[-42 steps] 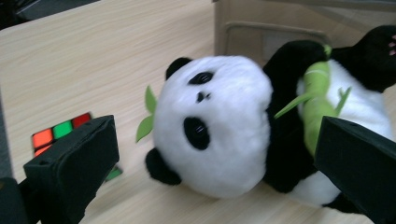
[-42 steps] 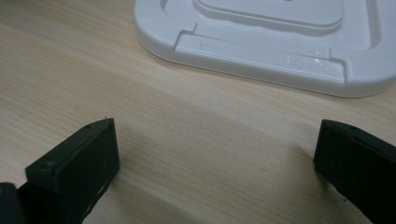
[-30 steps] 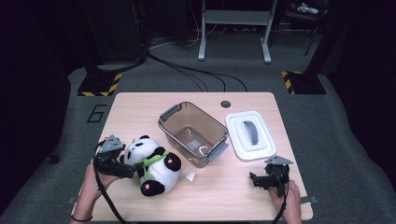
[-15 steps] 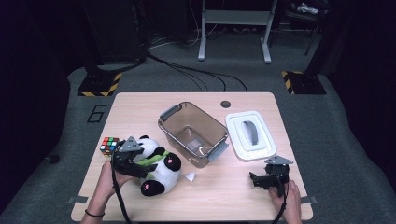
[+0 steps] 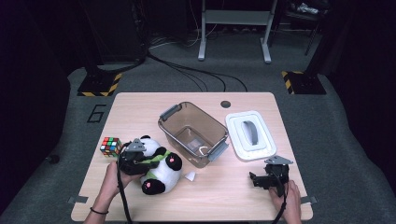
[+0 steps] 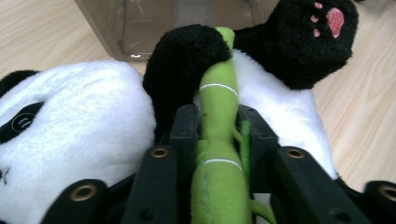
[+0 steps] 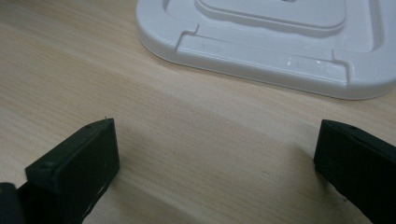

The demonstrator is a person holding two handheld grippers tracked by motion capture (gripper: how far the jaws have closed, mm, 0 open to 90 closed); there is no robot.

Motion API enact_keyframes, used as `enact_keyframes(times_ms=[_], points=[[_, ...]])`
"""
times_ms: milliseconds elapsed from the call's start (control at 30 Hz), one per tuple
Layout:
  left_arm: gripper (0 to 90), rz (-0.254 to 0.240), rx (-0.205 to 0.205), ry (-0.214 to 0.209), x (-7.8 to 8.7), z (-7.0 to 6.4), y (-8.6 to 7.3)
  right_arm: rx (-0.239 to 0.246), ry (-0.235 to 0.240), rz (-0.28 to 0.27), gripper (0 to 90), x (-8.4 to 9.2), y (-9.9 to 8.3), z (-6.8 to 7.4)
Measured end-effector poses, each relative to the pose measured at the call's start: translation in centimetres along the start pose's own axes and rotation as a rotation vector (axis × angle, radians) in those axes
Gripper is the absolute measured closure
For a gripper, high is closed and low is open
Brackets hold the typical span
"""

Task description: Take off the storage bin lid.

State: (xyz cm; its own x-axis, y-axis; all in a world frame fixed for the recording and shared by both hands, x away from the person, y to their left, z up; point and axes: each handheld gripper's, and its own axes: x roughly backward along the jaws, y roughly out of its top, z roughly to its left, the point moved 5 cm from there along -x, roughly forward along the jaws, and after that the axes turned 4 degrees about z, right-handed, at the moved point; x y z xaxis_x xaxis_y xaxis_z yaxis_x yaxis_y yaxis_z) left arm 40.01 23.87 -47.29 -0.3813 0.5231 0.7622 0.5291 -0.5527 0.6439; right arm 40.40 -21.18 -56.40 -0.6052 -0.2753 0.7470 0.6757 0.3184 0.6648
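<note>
The black-and-white plush panda (image 5: 156, 168) lies at the bench's (image 5: 140, 109) seven o'clock, hugging a green plush bamboo stalk (image 6: 219, 140). The left claw (image 5: 133, 157) has just been closing and now pinches that stalk. At the panda's ten o'clock sits a multicoloured puzzle cube (image 5: 110, 146); at its two o'clock, a clear brown plastic bin (image 5: 194, 133). The right claw (image 5: 261, 179) rests open near five o'clock, below the white plastic lid (image 5: 250, 135).

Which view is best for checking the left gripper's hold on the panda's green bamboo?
Left gripper view: the green bamboo stalk sits pinched between the left gripper jaws, over the panda. In the high view the left gripper covers most of it. The right gripper view faces the white lid.
</note>
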Motion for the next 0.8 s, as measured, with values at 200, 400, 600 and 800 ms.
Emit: enact_keyframes(times_ms=[200, 400, 600, 800], points=[[75.2, -0.005, -0.042, 0.018, 0.5, -0.4, 0.0, -0.002, -0.002, -0.001, 0.0, 0.0, 0.0, 0.0], [75.5, -0.026, -0.075, 0.017, 1.0, -0.4, -0.1, -0.001, -0.001, 0.0, 0.0, 0.0, 0.0, 0.0], [75.6, -0.023, -0.113, 0.016, 1.3, -0.6, 0.0, -0.001, -0.001, 0.001, 0.0, 0.0, 0.0, 0.0], [75.6, -0.035, -0.13, 0.011, 2.4, -0.8, 0.3, 0.0, 0.0, 0.0, 0.0, 0.0, 0.0, 0.0]])
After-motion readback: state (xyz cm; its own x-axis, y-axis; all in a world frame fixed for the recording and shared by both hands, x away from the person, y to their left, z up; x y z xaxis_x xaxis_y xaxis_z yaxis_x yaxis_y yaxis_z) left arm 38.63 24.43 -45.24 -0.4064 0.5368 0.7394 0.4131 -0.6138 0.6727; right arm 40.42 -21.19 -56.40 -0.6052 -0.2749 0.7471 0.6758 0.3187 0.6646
